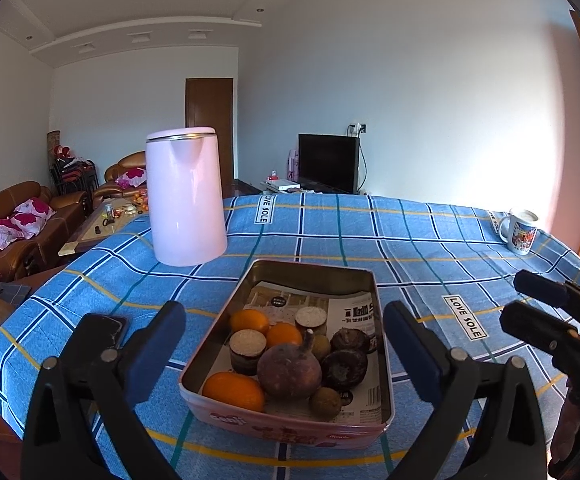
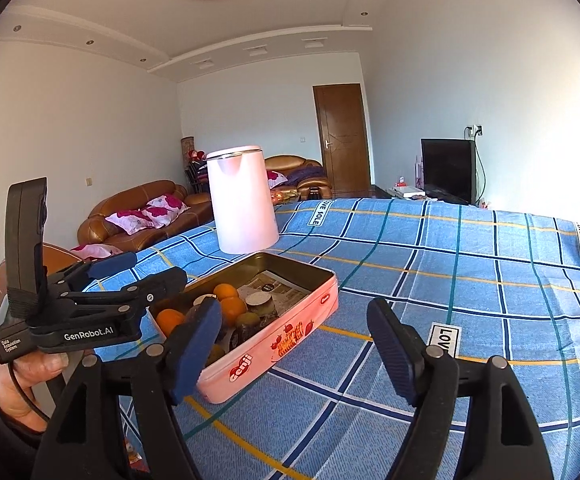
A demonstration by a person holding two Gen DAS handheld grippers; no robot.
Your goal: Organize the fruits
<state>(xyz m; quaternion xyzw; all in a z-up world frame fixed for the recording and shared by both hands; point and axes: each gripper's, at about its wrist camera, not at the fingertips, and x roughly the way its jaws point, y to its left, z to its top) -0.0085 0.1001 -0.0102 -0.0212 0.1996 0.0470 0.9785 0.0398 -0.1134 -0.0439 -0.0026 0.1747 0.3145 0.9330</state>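
Observation:
A pink metal tin [image 1: 286, 428] lined with newspaper sits on the blue checked tablecloth. It holds oranges [image 1: 234, 390], a round dark purple fruit [image 1: 289, 371], dark brown fruits [image 1: 344, 368], small tan ones [image 1: 325, 402] and two cut stalk pieces [image 1: 247, 346]. My left gripper [image 1: 286, 344] is open, its fingers either side of the tin's near end, above it. My right gripper [image 2: 298, 340] is open and empty, to the right of the tin [image 2: 274, 344]. The left gripper shows in the right wrist view [image 2: 138, 276].
A pink kettle [image 1: 186, 196] stands behind the tin. A printed mug [image 1: 522, 230] stands at the table's far right edge. A black phone [image 1: 106, 330] lies left of the tin. Sofas, a TV and a door are beyond the table.

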